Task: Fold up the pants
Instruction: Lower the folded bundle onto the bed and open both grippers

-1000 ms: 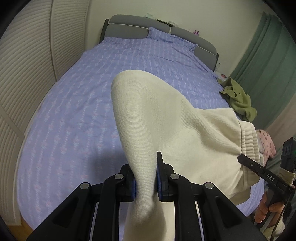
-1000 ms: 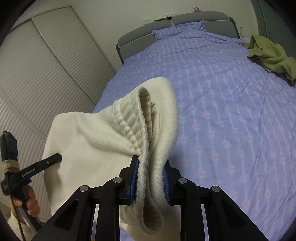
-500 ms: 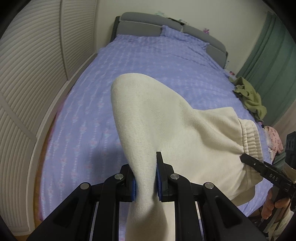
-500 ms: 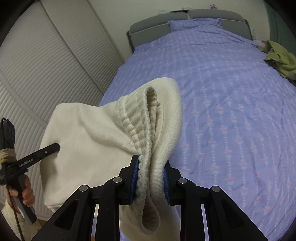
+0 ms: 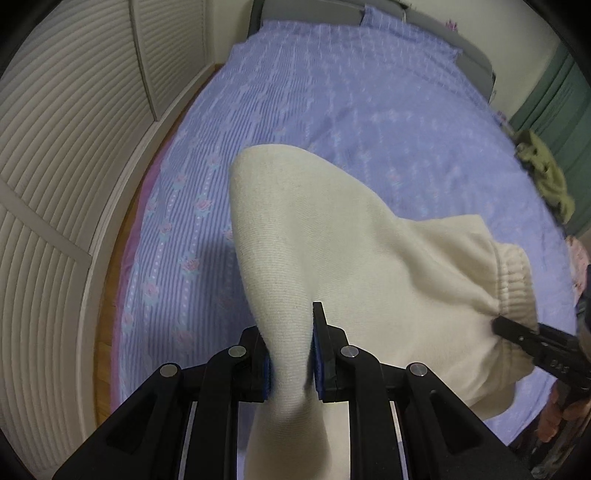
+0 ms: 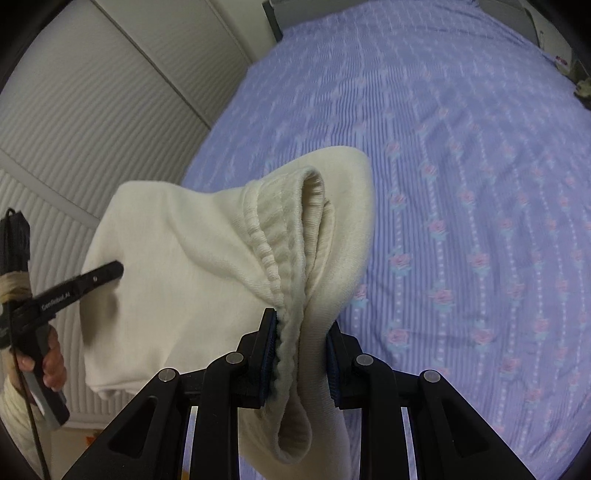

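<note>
Cream knit pants hang stretched between both grippers above the bed. My left gripper is shut on a plain edge of the cloth, which bulges up in front of it. My right gripper is shut on the ribbed elastic waistband. In the left wrist view the right gripper shows at the right edge, clamped on the waistband. The right wrist view catches the left gripper at the far left, biting the cloth, with a hand on its handle.
The bed has a lilac sheet with a flower print and a grey headboard. White slatted wardrobe doors run along its left side. An olive garment lies at the bed's right edge by a green curtain.
Both grippers have come down and back toward the foot of the bed with the pants, tilting further down. The headboard has slid to the top of both views. Both grips hold.
</note>
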